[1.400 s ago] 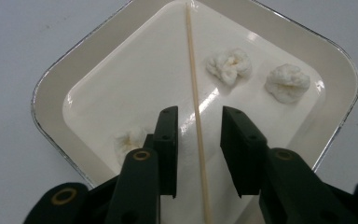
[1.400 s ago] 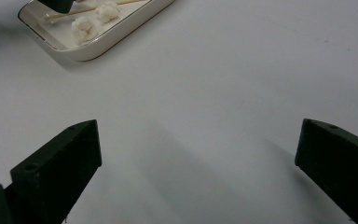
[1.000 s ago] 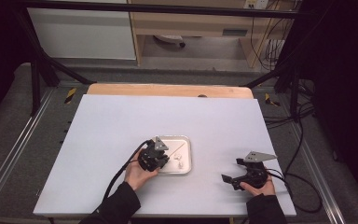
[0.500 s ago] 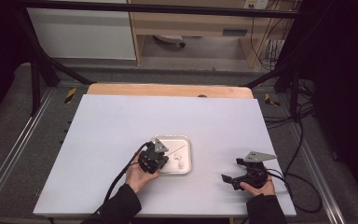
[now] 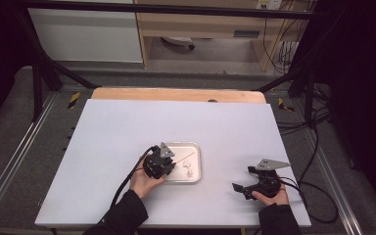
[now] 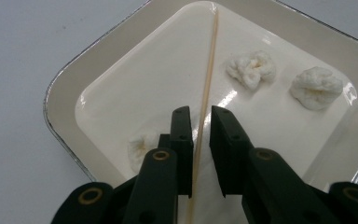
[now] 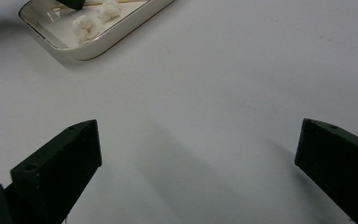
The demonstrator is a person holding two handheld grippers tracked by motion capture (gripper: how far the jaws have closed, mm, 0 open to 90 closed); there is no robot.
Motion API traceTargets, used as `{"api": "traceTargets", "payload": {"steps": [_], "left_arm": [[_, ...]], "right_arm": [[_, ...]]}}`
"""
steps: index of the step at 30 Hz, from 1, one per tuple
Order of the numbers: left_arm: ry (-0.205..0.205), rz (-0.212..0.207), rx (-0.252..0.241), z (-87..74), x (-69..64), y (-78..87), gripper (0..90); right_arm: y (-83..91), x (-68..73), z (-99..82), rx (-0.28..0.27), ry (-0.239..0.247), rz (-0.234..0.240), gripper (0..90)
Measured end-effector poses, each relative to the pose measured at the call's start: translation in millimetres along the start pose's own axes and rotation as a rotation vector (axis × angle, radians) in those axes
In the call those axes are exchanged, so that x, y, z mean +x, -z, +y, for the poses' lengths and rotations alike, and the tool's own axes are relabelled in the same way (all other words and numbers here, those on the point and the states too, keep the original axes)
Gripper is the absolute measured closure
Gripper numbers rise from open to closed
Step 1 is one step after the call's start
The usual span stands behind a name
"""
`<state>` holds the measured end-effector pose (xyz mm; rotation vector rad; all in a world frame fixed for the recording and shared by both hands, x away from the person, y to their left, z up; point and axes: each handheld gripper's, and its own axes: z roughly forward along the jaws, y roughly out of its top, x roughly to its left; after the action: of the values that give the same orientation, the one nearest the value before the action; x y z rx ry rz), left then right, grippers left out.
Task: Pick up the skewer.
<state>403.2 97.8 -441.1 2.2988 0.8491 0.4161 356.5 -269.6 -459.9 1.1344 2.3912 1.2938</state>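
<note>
A white tray (image 6: 60, 93) with a silver rim lies on the table (image 5: 127, 132). In it a thin wooden skewer (image 6: 209, 74) lies lengthwise, beside three white fluffy lumps (image 6: 251, 69) (image 6: 316, 87) (image 6: 142, 147); the nearest lump is partly hidden by a jaw. My left gripper (image 6: 200, 114) points down into the tray (image 5: 196, 169). Its jaws have just been opening: they stand narrowly apart, with the skewer running between them and a gap on each side. My right gripper (image 5: 241, 178) rests low over bare table to the right, wide open (image 7: 198, 135) and holding nothing.
The tray (image 7: 116, 35) sits near the table's front middle. A wooden strip (image 5: 176, 94) borders the table's far edge. Cables (image 5: 127, 183) trail from both grippers toward the front. Metal frame rails (image 5: 10, 161) run along both sides.
</note>
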Motion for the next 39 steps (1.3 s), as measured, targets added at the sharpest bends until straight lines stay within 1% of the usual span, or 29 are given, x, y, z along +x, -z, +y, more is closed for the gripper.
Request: {"api": "traceTargets", "payload": {"steps": [4,6,8,12,13,19,23,28,32,39], "left_arm": [[0.007,-0.016,0.0,0.0,0.7,-0.5,82.2],[0.009,-0.015,0.001,0.2,-0.4,-0.7,85.7],[0.01,-0.007,0.002,0.4,-1.0,-0.8,87.2],[0.023,-0.012,0.002,0.3,0.0,-0.7,88.1],[0.022,-0.013,0.002,0.2,0.0,-0.6,88.3],[0.006,-0.017,-0.011,-1.1,-0.1,-0.5,88.8],[0.004,-0.02,-0.016,-1.4,-1.0,-0.3,88.9],[0.004,-0.014,-0.033,-1.1,-1.3,5.6,88.9],[0.011,-0.027,-0.048,-2.1,-0.3,11.5,88.9],[0.019,-0.046,-0.056,-5.2,3.1,23.7,88.9]], "right_arm": [[0.1,0.2,0.0,-0.005,-0.002,0.0,0.8],[0.0,0.3,0.0,-0.004,-0.004,0.001,0.8],[0.0,0.1,0.0,0.0,0.0,0.001,0.8],[-0.1,0.1,0.0,-0.001,0.0,0.002,0.8],[-0.1,0.5,-0.1,0.003,-0.006,0.002,0.8],[-0.1,0.5,-0.1,0.003,-0.006,0.003,0.8],[-0.2,0.5,-0.1,0.004,-0.005,0.003,0.8],[0.0,0.6,-0.1,0.002,-0.004,0.004,0.8],[0.0,0.5,-0.1,0.001,-0.003,0.003,0.8],[-0.5,0.8,0.3,-0.007,0.006,-0.003,0.6]]}}
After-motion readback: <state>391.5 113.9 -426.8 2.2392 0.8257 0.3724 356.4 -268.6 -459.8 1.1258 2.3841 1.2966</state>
